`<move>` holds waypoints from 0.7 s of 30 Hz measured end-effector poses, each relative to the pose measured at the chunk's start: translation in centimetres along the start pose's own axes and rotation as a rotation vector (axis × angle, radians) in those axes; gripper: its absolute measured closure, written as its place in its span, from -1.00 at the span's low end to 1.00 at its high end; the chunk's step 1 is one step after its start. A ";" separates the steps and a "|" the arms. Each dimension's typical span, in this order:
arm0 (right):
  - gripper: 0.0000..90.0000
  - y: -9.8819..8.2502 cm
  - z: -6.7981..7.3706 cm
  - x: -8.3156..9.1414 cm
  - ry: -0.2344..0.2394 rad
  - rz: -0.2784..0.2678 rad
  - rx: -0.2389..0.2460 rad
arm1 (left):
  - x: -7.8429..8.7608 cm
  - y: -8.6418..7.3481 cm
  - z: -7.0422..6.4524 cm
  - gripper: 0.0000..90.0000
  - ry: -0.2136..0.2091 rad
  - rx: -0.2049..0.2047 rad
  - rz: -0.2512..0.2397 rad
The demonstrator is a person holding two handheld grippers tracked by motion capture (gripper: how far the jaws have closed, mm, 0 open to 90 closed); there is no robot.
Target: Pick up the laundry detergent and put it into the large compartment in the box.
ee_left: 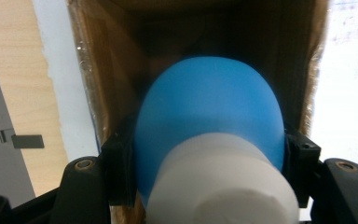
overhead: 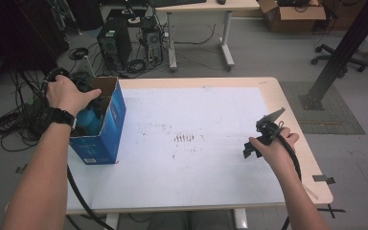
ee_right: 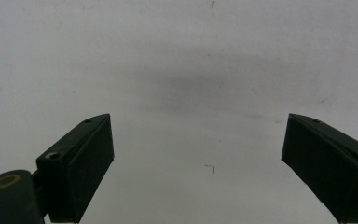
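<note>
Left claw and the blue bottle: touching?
Touching. In the left gripper view both jaws of the left claw press against the sides of the blue bottle, no gap, inside the box.

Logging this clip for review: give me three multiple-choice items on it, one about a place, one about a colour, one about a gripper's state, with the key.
1. Where is the blue bottle?
A. inside the open blue box
B. flat on the white mat
C. on the floor

2. What colour is the bottle's cap?
A. red
B. white
C. black

3. How does the right gripper stand?
A. shut on the bottle
B. shut on nothing
C. open over the white mat

Key: 1 A, cardboard walls surround it in the left gripper view. 2 B, the cap nearest that camera is white. 3 C, its jaws stand wide apart with bare mat between.
</note>
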State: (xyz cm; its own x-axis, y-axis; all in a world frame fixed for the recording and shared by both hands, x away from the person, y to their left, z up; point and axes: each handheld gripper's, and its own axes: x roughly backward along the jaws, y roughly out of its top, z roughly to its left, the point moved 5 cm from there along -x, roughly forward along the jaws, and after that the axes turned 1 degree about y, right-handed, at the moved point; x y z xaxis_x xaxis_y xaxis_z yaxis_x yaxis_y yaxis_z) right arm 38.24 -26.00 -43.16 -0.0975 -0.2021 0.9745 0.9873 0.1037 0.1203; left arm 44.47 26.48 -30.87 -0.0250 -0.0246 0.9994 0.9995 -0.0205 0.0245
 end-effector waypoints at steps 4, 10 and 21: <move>-0.80 0.0 0.0 -0.1 -0.002 0.003 -0.002 | -0.5 0.1 0.0 -0.17 0.007 -0.005 0.006; -0.80 0.0 0.0 -0.4 0.002 0.007 -0.005 | -1.0 0.1 0.1 -0.17 -0.001 -0.004 0.008; -0.80 0.0 0.3 -0.5 0.002 0.011 0.002 | -1.8 0.0 0.2 -0.17 -0.002 -0.005 0.016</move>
State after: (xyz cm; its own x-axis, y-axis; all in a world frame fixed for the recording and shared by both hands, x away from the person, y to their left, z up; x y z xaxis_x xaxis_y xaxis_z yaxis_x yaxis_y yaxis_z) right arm 38.28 -25.61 -43.61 -0.0862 -0.2024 0.9755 0.9881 0.1078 0.1097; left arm 44.52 26.76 -32.70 -0.0094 -0.0231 0.9997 0.9996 -0.0253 0.0088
